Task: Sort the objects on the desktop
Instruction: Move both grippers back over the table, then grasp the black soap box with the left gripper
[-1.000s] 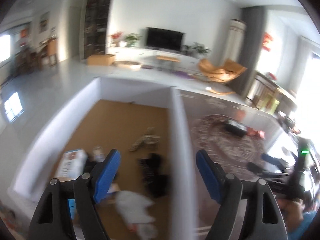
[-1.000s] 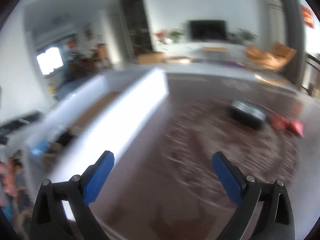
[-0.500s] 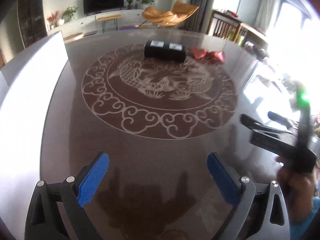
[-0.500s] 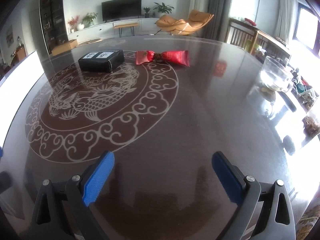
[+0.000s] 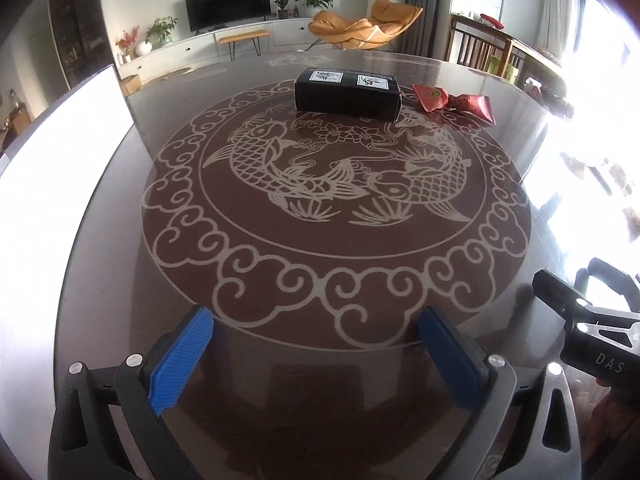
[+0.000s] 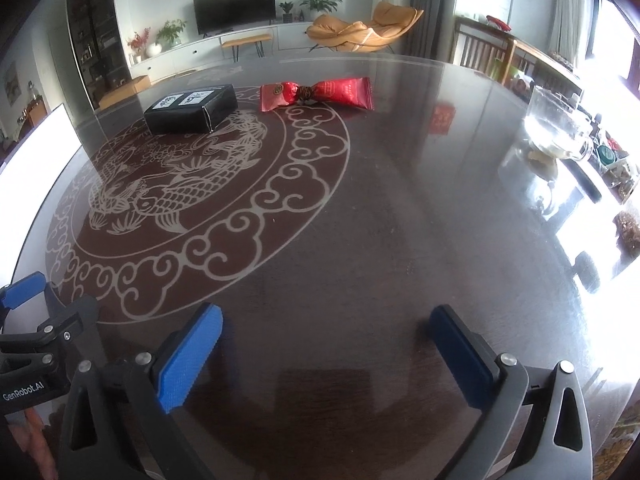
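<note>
A black box with white labels (image 5: 347, 98) (image 6: 191, 114) lies at the far side of the round dark table (image 5: 120, 240), on its fish pattern. Just right of it lies a red wrapped sweet packet (image 5: 452, 103) (image 6: 320, 94). My left gripper (image 5: 314, 320) hovers over the table's near part, its jaws opening wide with nothing between them. My right gripper (image 6: 326, 316) is beside it to the right, open and empty, also over bare tabletop. Both objects are far ahead of the fingertips.
A white bin wall (image 5: 48, 200) (image 6: 36, 148) stands along the table's left edge. A glass bowl (image 6: 556, 128) and small clutter sit at the right edge in bright glare. Chairs and a living room lie beyond the table.
Both views swung from the white bin at the left onto the tabletop and came lower. The left jaws spread wider. In the last half second both grippers barely moved.
</note>
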Demonstrator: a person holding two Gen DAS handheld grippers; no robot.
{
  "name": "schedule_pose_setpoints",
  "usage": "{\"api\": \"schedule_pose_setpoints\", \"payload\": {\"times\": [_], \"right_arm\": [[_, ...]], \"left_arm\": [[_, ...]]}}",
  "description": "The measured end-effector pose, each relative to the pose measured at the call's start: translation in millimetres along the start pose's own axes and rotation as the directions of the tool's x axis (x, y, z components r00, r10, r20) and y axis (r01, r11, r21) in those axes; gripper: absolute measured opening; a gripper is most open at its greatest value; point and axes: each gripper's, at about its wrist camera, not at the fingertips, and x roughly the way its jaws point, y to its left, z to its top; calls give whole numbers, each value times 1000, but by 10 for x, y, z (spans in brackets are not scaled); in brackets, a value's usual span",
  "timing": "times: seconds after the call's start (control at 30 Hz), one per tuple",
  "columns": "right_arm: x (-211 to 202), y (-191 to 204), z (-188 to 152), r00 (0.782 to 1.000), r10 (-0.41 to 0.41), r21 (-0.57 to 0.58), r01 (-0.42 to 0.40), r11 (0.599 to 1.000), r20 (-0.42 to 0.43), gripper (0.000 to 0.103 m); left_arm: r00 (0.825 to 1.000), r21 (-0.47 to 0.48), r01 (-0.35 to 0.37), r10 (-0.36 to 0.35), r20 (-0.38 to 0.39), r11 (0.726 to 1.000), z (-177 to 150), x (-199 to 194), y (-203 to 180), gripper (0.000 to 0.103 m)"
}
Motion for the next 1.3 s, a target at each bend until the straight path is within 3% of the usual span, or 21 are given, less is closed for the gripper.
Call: {"api": "schedule_pose_setpoints", "payload": {"times": [0.6,0.67,0.73,0.83,0.93,1.07,1.23,1.3], "right_arm": [[12,18,8,1000,1,0,-1,1000,-1,103],[12,17,9,1000,1,0,-1,1000,0,103],[13,16,9,1000,1,0,-1,1000,-1,103],[12,20,8,1000,1,0,-1,1000,-1,103],[14,15,10,1000,1,0,-1,1000,-1,103],[13,17,11,1000,1,0,-1,1000,0,103],[12,18,11,1000,1,1,-1,1000,0,103],[12,19,11,1000,1,1,-1,1000,0,103]], "left_arm": [[1000,-20,-8,8,-6,1000,76,7,-15,103],[1000,-52,4,-5,-30,999,221,75,-25,103],[997,-135,73,-78,-30,988,504,130,-5,103],[992,-249,127,-123,29,960,1059,172,6,103],[997,-308,74,-63,45,949,1727,388,-87,103],[998,-346,-41,53,28,937,2214,745,-257,103],[976,-300,-219,203,-82,929,2279,1175,-337,103],[978,-287,-209,200,-61,935,2209,1146,-304,103]]}}
